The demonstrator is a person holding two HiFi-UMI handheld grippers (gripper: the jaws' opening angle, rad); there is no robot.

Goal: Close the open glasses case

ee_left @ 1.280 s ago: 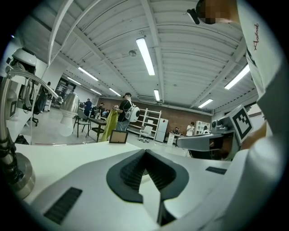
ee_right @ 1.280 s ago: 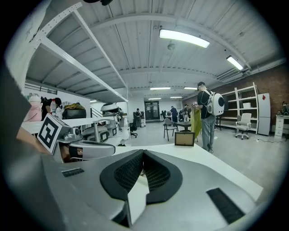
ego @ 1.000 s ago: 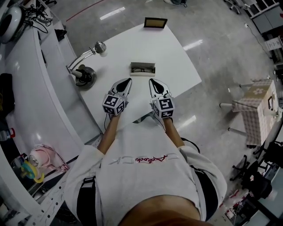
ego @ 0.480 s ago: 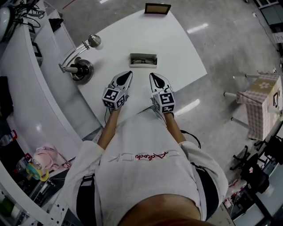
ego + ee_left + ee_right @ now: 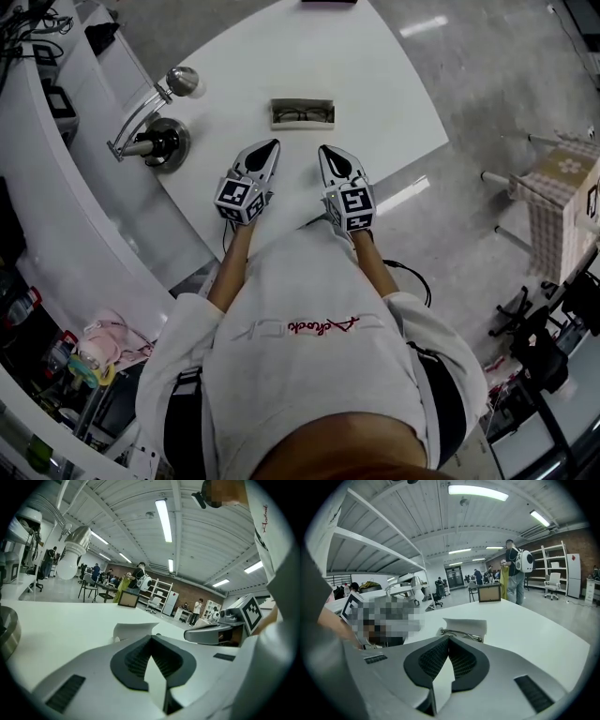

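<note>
The open glasses case (image 5: 302,114) lies on the white table (image 5: 394,84), a pair of dark-rimmed glasses inside it. In the left gripper view its white lid (image 5: 133,630) stands just beyond the jaw tips; in the right gripper view the case (image 5: 465,625) shows the glasses' frame (image 5: 461,634). My left gripper (image 5: 269,146) and right gripper (image 5: 328,150) hang side by side over the table's near part, short of the case and apart from it. Both are shut with nothing between the pads (image 5: 136,660) (image 5: 433,660).
A chrome desk lamp (image 5: 155,131) stands on the table to the left of the case. A framed picture (image 5: 489,593) stands at the table's far edge. The table's right edge (image 5: 427,155) is close to the right gripper. A curved white counter (image 5: 56,216) runs along the left.
Both grippers have sunk toward the table, still side by side and shut. The case lies where it was.
</note>
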